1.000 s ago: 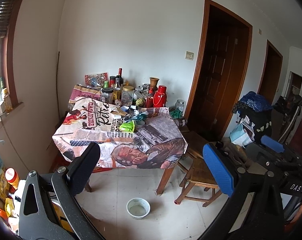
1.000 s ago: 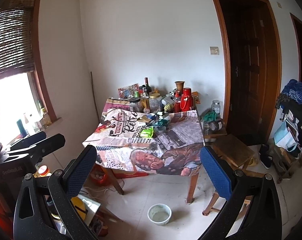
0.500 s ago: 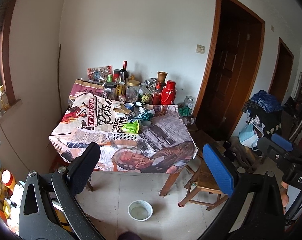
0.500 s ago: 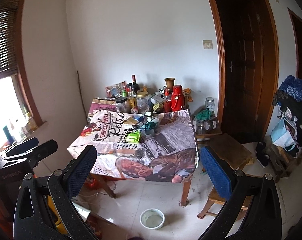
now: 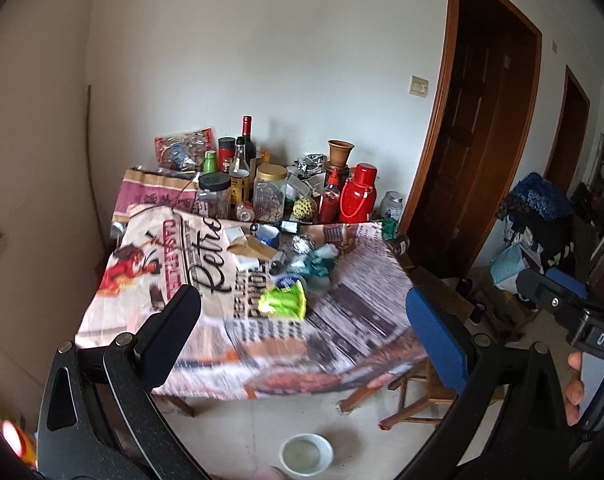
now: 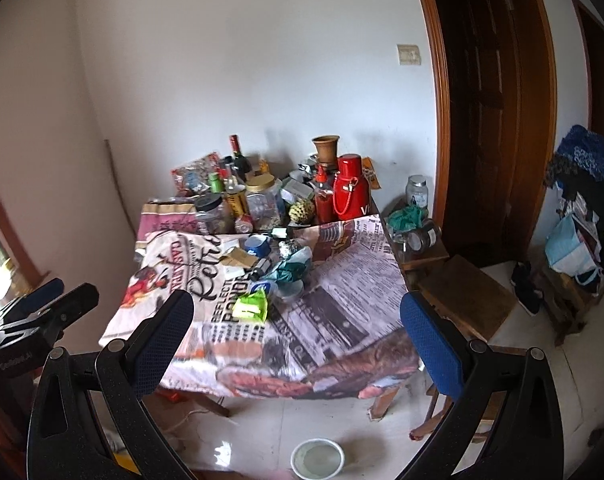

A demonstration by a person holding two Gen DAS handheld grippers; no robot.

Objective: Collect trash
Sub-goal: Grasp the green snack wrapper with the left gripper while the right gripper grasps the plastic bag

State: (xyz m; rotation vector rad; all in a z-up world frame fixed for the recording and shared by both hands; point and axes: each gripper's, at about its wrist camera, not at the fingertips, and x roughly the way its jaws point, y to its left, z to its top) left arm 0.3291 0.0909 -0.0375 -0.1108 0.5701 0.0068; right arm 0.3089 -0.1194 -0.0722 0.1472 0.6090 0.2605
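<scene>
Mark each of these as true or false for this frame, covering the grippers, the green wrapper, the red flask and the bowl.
1. Both grippers are open and empty. True: left gripper and right gripper hold nothing.
2. The green wrapper lies on the floor. False: it lies on the table.
3. The red flask stands upright near the table's back edge. True.
4. The white bowl sits on the table. False: it is on the floor in front of the table.
</scene>
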